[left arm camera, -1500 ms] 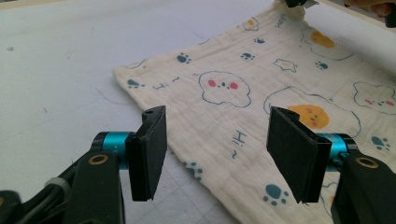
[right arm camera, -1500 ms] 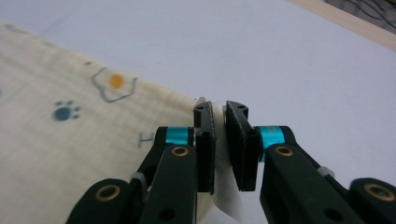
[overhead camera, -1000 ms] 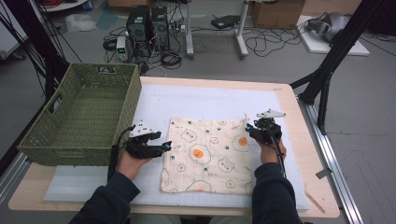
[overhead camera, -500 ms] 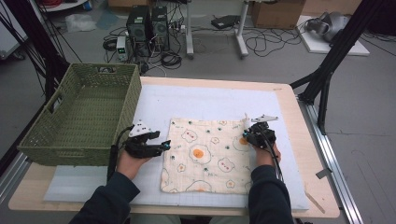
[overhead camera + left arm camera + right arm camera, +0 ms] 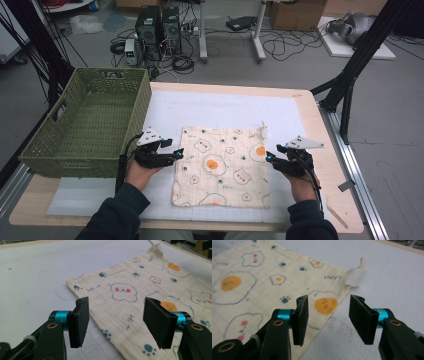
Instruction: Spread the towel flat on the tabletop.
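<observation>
A cream muslin cloth printed with fried eggs and paw marks (image 5: pixel 222 167) lies flat on the white-matted bench (image 5: pixel 225 110). The left gripper (image 5: pixel 172 155), released, sits at its 9 o'clock edge; the right gripper (image 5: pixel 270 159), released, at 3 o'clock.

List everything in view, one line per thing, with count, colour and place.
cloth: one, cream with fried-egg and paw prints, flat on the mat between both grippers
tag: one, white, at the cloth's far right corner
basket: one, green wicker, table's left side
mat: one, white, covering the tabletop
table: one, light wood
computer towers: two, black, on the floor beyond the table
cardboard box: one, brown, floor at the back
left hand-held gripper: one, black, jaws open at the cloth's left edge
right hand-held gripper: one, black, jaws open at the cloth's right edge
</observation>
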Available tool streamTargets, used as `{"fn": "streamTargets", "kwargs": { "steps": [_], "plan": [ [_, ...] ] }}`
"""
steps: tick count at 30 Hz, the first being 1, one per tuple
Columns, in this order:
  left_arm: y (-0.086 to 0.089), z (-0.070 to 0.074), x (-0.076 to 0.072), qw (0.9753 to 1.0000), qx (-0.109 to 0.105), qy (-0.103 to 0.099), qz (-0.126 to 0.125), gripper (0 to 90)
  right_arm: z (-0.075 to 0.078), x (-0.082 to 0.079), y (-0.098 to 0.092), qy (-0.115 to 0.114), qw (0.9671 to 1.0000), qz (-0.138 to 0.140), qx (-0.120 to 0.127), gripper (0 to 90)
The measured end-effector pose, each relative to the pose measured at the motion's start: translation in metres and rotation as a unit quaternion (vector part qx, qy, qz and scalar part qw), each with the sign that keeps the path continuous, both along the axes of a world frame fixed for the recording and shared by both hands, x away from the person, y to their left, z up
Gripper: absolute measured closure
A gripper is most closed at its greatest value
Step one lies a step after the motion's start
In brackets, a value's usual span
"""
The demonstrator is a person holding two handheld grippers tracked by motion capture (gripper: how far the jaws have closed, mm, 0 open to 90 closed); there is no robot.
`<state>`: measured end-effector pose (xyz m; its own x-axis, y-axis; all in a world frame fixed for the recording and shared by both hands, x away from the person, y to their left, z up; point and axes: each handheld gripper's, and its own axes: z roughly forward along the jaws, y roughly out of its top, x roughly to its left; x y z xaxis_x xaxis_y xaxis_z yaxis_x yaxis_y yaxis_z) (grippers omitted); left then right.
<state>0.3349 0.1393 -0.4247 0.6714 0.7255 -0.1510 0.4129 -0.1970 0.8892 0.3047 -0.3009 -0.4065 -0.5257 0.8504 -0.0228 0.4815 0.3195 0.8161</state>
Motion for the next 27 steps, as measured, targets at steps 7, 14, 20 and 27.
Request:
{"fn": "streamTargets", "kwargs": {
  "steps": [7, 14, 20, 27],
  "plan": [
    [-0.013, 0.004, 0.017, 0.9996, -0.005, 0.016, 0.022, 30.3, -0.003, -0.016, -0.004, -0.009, 0.9997, 0.01, 0.018, 35.8],
    [-0.029, 0.006, 0.044, 0.9985, 0.022, 0.035, 0.035, 25.4, -0.001, -0.017, -0.002, -0.018, 0.9993, 0.022, 0.025, 33.5],
    [-0.037, 0.001, 0.064, 0.9962, 0.052, 0.044, 0.054, 29.6, -0.001, -0.017, -0.003, -0.02, 0.9992, 0.026, 0.024, 33.1],
    [-0.038, -0.017, 0.078, 0.9919, 0.084, 0.067, 0.068, 31.1, -0.004, -0.014, -0.002, -0.018, 0.9992, 0.026, 0.025, 33.1]
  ]
}}
